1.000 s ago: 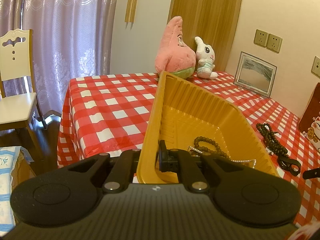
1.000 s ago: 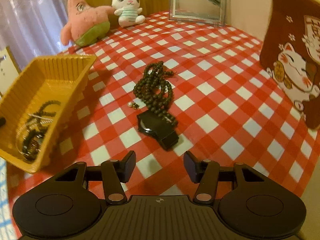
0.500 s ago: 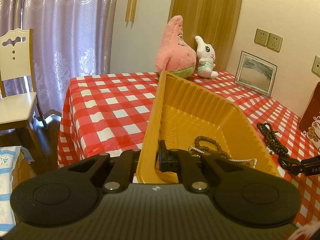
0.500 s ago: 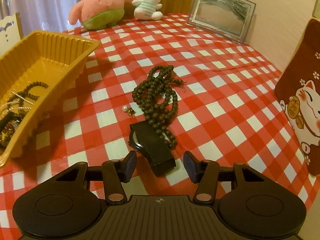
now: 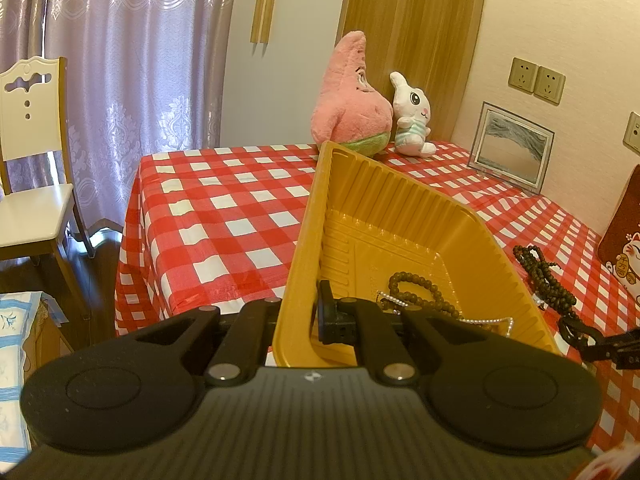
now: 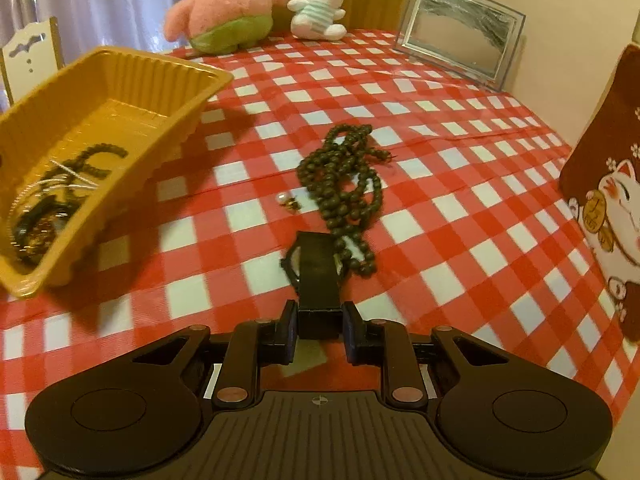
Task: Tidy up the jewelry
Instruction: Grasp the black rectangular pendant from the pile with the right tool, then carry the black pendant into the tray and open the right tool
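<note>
The left gripper (image 5: 308, 320) is pinched tight on the near wall of the yellow tray (image 5: 400, 208), holding it tipped up at its far end over the checked table (image 5: 224, 216). There are already beads and a chain heaped in the low near end.

The right gripper (image 6: 319, 326) has just been closing, and its pads now squeeze the end of the black watch (image 6: 316, 268) strap. The watch lies flat on the cloth right in front of it, at about 4 o'clock from the tray. The dark bead necklace (image 6: 344, 184) runs off toward 12 o'clock from the watch, and I think a loop of it rests against the watch case, though that spot is a bit smeared.

What could go wrong from here:
- Lifting by the strap tip means the heavy case dangles and swings, so it could slip out.
- If the beads are hooked on the case, they get dragged along.
- A little pearl earring (image 6: 286, 201) sits at 11 o'clock from the watch, and dragged beads could flick it off the table.
- With the tray tilted, stuff could slide out the low end.

Writing: the maneki-neko bag (image 6: 612, 204) at 3 o'clock has characters on the cat's coin, but they're too small to read.
</note>
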The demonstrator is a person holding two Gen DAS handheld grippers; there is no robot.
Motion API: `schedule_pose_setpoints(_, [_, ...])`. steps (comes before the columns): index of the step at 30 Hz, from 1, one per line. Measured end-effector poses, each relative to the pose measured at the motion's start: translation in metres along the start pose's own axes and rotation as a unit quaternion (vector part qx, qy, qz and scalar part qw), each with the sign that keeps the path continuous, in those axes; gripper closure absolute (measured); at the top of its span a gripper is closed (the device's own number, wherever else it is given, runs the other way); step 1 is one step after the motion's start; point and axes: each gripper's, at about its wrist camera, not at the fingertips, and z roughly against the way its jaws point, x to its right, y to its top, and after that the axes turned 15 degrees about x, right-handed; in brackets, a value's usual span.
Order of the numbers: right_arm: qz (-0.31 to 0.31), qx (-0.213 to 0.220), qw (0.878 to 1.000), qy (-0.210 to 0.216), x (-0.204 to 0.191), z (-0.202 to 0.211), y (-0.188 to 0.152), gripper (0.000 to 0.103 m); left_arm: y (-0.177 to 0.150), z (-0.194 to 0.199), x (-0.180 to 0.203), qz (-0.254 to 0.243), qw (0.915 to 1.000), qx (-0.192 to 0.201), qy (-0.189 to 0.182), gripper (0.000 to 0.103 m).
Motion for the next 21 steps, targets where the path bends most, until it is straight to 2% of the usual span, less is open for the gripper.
schedule_pose_setpoints(5, [0.004, -0.003, 1.000, -0.006, -0.005, 0.001, -0.002, 0.078, 0.000, 0.000, 0.000, -0.001, 1.0000, 0.000, 0.000, 0.097])
schedule_pose_setpoints(10, [-0.020, 0.003, 1.000, -0.013, -0.004, -0.007, 0.002, 0.073, -0.001, 0.000, 0.001, -0.003, 1.0000, 0.000, -0.001, 0.098])
schedule_pose_setpoints(13, [-0.021, 0.008, 1.000, -0.018, -0.006, -0.011, 0.004, 0.074, 0.000, 0.000, 0.002, -0.002, 1.0000, 0.000, -0.001, 0.098])
schedule_pose_setpoints(15, [-0.019, 0.006, 1.000, -0.023, -0.006, -0.011, 0.005, 0.080, 0.000, 0.000, 0.002, -0.002, 1.0000, 0.000, -0.001, 0.098])
schedule_pose_setpoints(21, [-0.040, 0.023, 0.999, -0.008, -0.001, 0.004, 0.020, 0.080, 0.001, 0.000, 0.003, -0.003, 1.0000, 0.001, -0.002, 0.098])
